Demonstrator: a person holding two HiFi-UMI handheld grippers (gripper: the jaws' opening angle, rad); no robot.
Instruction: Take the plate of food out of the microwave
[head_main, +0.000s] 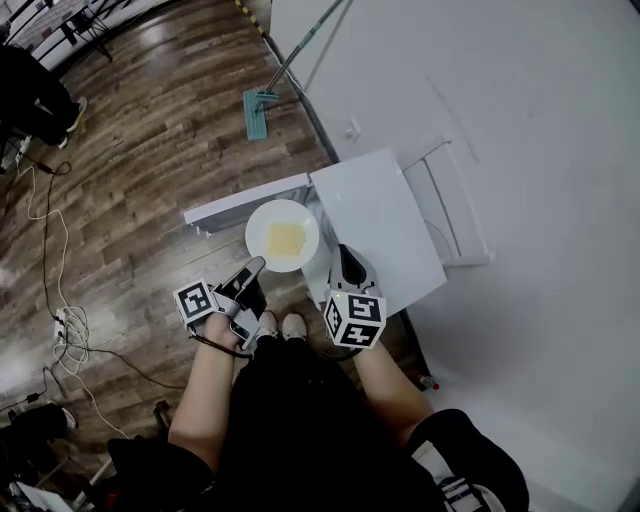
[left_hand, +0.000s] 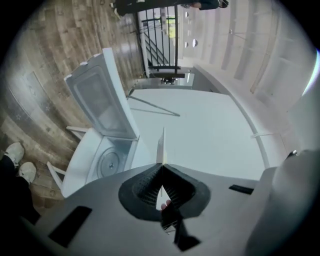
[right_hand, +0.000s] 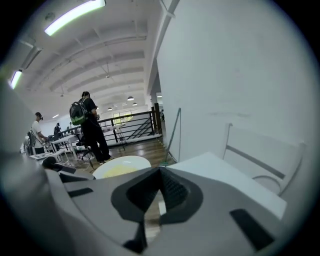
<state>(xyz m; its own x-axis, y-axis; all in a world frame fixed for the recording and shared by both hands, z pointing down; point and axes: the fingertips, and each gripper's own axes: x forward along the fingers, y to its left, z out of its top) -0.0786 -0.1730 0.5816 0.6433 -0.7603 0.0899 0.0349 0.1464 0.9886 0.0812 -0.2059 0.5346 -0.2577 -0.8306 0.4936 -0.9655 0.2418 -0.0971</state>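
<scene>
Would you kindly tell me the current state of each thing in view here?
Microwave door: open.
Microwave: nothing inside.
Plate: outside the microwave, gripped by its rim.
Food: lying on the plate.
Left gripper: shut on the plate.
Right gripper: shut, holding nothing.

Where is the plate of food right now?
In the head view the plate sits centre frame, outside the microwave, its near rim clamped in the left gripper.
</scene>
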